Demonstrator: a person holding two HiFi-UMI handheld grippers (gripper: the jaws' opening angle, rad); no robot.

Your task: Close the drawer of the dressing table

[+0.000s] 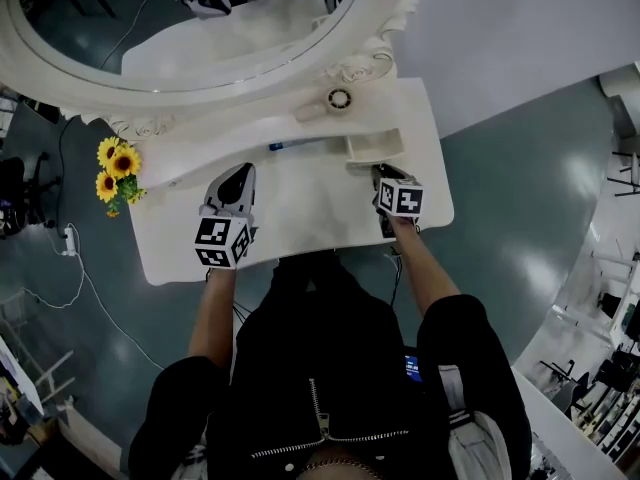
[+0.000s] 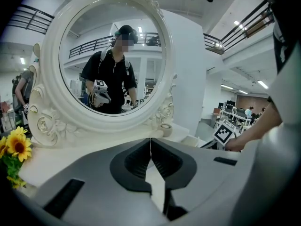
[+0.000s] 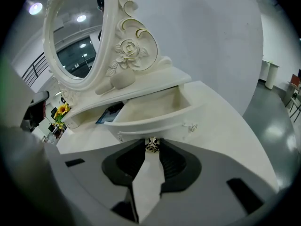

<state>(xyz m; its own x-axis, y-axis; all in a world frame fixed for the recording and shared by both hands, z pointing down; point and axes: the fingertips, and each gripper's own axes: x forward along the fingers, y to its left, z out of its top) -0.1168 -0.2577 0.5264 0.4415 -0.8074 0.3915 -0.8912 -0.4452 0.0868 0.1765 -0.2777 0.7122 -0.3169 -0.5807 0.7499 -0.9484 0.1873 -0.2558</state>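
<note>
Grey-green glossy floor (image 1: pixel 520 218) spreads under a white dressing table (image 1: pixel 300 218), whose curved top fills the middle of the head view. A large oval mirror (image 1: pixel 150 28) in a carved, rose-moulded frame stands along the table's far edge. In the left gripper view its glass reflects the person holding the grippers. The person (image 1: pixel 330 368), in a black zipped jacket, stands close against the near edge with both forearms stretched over the tabletop. The drawer (image 1: pixel 375 146) belongs to the low shelf unit under the mirror, at its right end, and it stands pulled out toward the person, its front panel well clear of the shelf face. The left gripper (image 1: pixel 243 171) hangs over the left half of the tabletop and points toward the mirror. Its jaws are pressed together with nothing between them. The right gripper (image 1: pixel 380 170) is tilted down at the drawer front. Its jaws stand a little apart and their tips lie against either side of the drawer knob (image 3: pixel 151 145), a small faceted metal stud in the middle of the front panel. A bunch of sunflowers (image 1: pixel 117 173) sits at the table's left end beside the mirror frame. A blue flat item (image 1: pixel 290 145) lies in the shelf recess just left of the drawer. A small round white pot (image 1: pixel 340 98) rests on the shelf top, at the foot of the frame.
</note>
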